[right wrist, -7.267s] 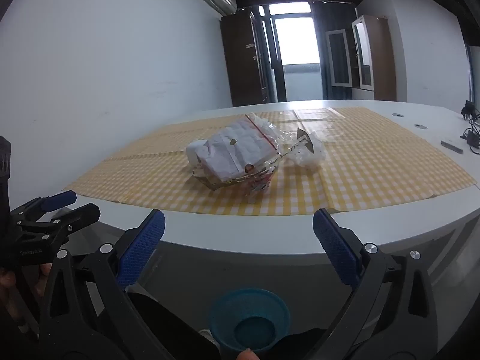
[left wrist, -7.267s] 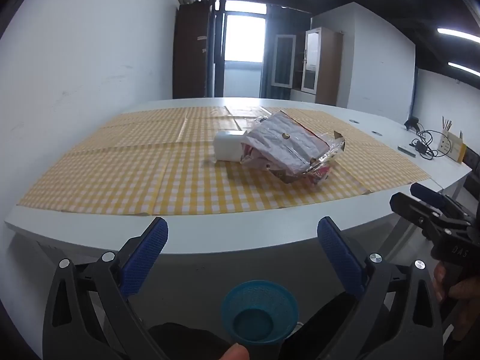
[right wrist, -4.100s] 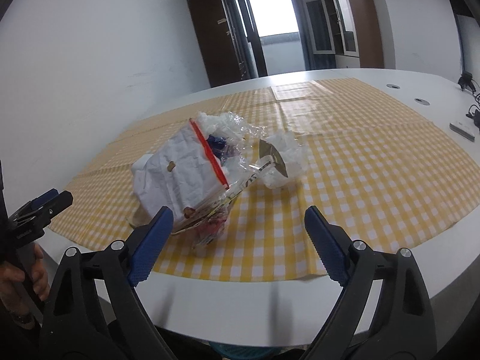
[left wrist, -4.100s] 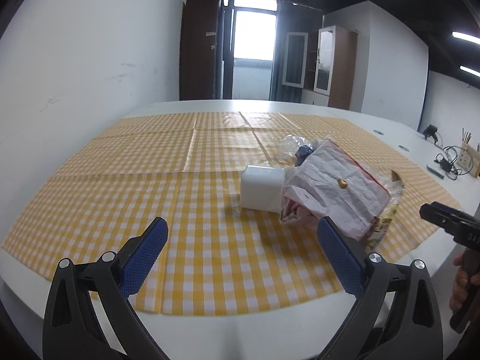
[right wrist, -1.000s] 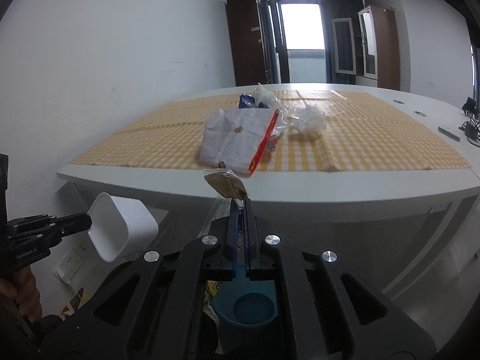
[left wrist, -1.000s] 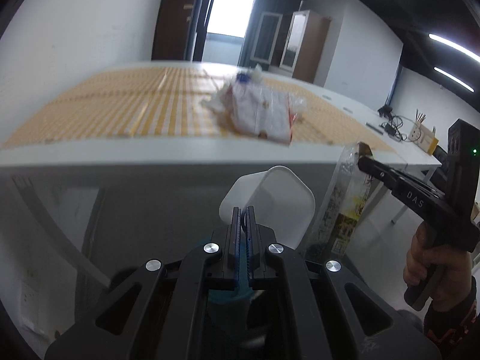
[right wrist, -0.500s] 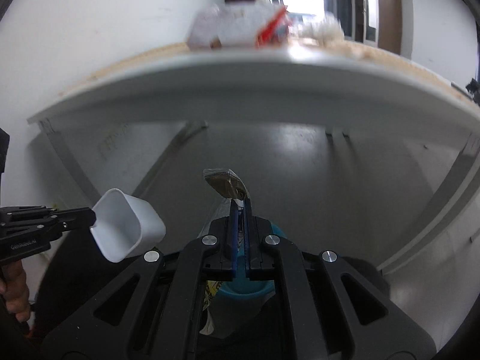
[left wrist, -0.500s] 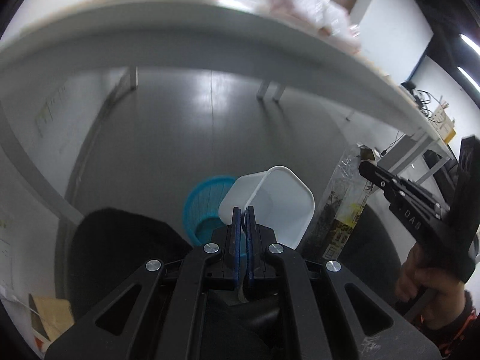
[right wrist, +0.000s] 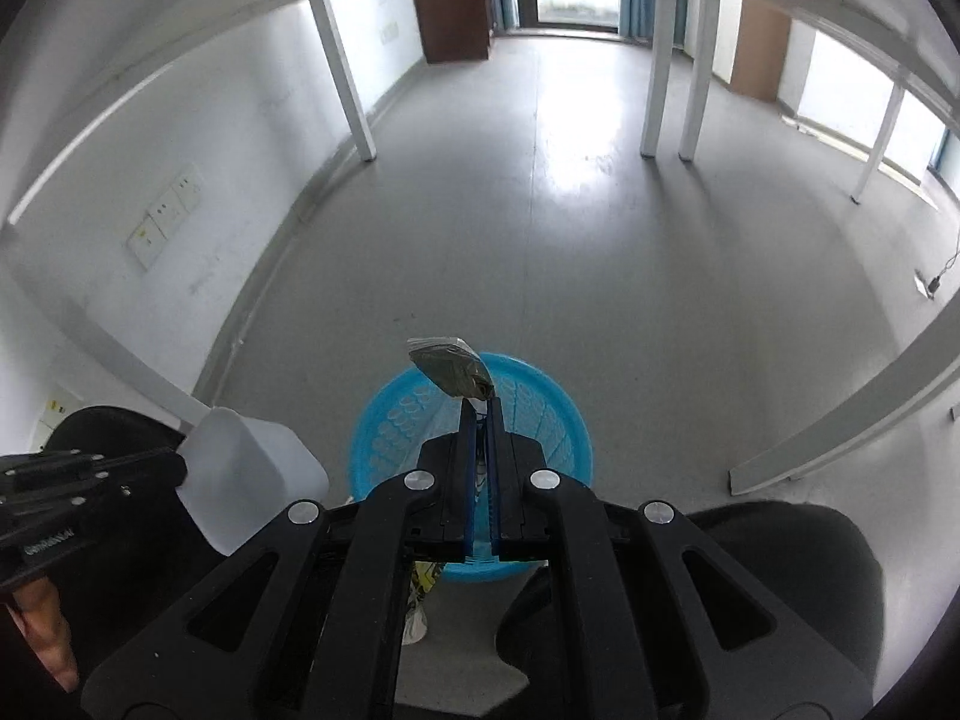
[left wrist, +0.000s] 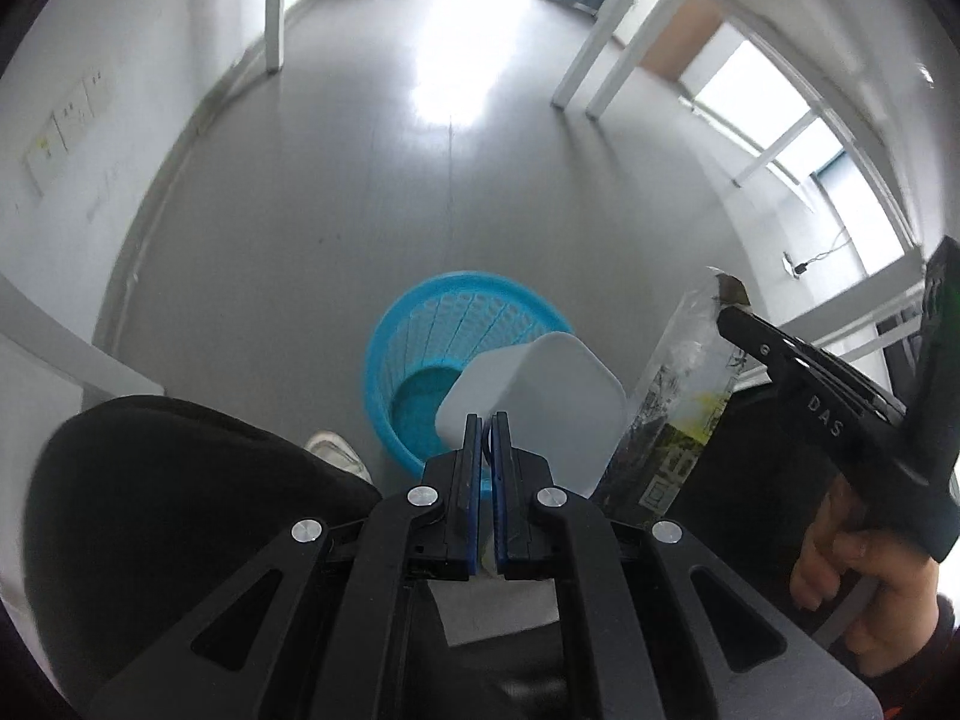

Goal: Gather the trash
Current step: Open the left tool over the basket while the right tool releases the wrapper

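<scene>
My left gripper point(left wrist: 487, 420) is shut on the rim of a white plastic cup point(left wrist: 540, 396), held above a blue mesh trash basket point(left wrist: 432, 348) on the floor. The cup also shows at the left of the right wrist view point(right wrist: 252, 474). My right gripper point(right wrist: 478, 405) is shut on a clear printed plastic wrapper point(right wrist: 450, 363), directly over the basket point(right wrist: 540, 420). In the left wrist view the wrapper point(left wrist: 678, 408) hangs down from the right gripper point(left wrist: 729, 315), just right of the cup.
Grey floor point(right wrist: 570, 228) spreads beyond the basket. White table legs point(right wrist: 660, 60) stand further off, and the table's underside arcs overhead. A wall with sockets point(right wrist: 162, 213) is on the left. The person's dark trousers point(left wrist: 168, 510) and a shoe point(left wrist: 336, 450) lie beside the basket.
Both grippers tilted down from the table edge to the floor. The cup and the wrapper, still gripped, now hang over the blue basket.
</scene>
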A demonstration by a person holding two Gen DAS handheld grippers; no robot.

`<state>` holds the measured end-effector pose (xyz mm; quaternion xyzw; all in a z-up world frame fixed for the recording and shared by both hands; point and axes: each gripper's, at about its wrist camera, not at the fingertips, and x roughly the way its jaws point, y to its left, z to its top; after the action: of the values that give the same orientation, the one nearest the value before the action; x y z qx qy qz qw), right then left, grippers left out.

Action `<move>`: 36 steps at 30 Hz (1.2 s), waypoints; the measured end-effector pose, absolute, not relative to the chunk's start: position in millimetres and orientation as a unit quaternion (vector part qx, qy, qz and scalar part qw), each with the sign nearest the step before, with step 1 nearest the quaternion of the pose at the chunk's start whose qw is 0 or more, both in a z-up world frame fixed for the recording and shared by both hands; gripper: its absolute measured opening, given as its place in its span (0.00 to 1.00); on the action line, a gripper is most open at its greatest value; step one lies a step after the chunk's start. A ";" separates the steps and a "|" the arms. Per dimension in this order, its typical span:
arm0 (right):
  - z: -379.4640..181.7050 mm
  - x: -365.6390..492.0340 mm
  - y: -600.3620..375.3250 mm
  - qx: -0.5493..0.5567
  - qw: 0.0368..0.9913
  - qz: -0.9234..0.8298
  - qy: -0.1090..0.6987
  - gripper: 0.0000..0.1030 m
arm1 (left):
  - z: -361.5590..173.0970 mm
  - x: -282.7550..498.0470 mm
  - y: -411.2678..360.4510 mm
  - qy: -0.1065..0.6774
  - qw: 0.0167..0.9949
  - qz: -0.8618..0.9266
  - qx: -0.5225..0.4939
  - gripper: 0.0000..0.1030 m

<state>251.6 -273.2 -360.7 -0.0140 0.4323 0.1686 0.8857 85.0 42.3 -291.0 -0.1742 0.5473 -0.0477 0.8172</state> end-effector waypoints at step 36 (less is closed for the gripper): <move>-499.6 378.8 -252.2 0.019 0.775 0.109 0.623 0.35 | -405.9 188.6 41.1 0.640 0.738 -0.003 -0.215 0.34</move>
<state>378.8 -252.2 -499.6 0.0189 0.6225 0.1088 0.7748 188.6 41.1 -405.9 -0.2152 0.6400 -0.0032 0.7376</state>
